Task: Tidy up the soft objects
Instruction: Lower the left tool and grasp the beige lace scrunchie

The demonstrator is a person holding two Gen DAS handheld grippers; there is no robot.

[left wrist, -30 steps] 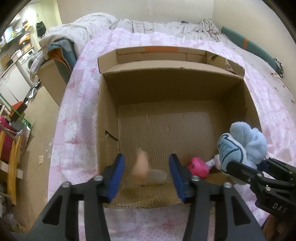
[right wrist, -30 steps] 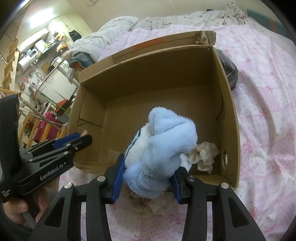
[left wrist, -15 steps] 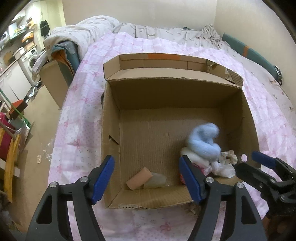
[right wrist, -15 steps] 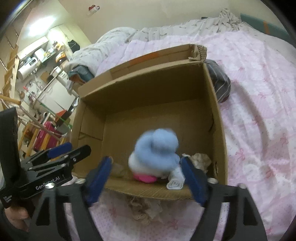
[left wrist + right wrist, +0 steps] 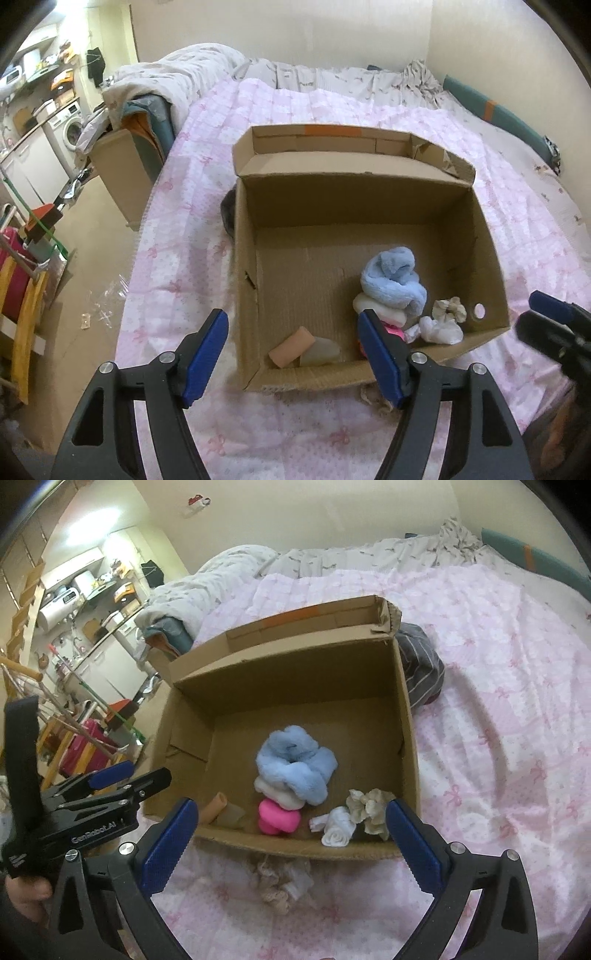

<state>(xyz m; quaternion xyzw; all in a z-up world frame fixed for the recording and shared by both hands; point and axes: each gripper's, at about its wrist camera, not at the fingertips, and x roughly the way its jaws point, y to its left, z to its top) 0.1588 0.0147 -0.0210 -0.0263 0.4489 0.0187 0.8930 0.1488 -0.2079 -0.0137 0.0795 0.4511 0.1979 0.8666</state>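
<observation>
Lace-trimmed cloth [image 5: 279,884] lies crumpled on pink quilt [image 5: 498,738], touching the cardboard box's [image 5: 406,738] near wall. Likely light, limp, snag-prone; pinch the bunched middle. Its edges blur into the quilt. Right gripper [image 5: 291,838] wide, empty; left gripper [image 5: 293,356] likewise, both above it.

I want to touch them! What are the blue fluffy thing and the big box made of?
The blue fluffy thing looks like plush fleece: fuzzy, matte pile in soft rolls. The big box looks like plain brown cardboard: dull surface, fine ribbed lines on its floor, a torn flap corner.
</observation>
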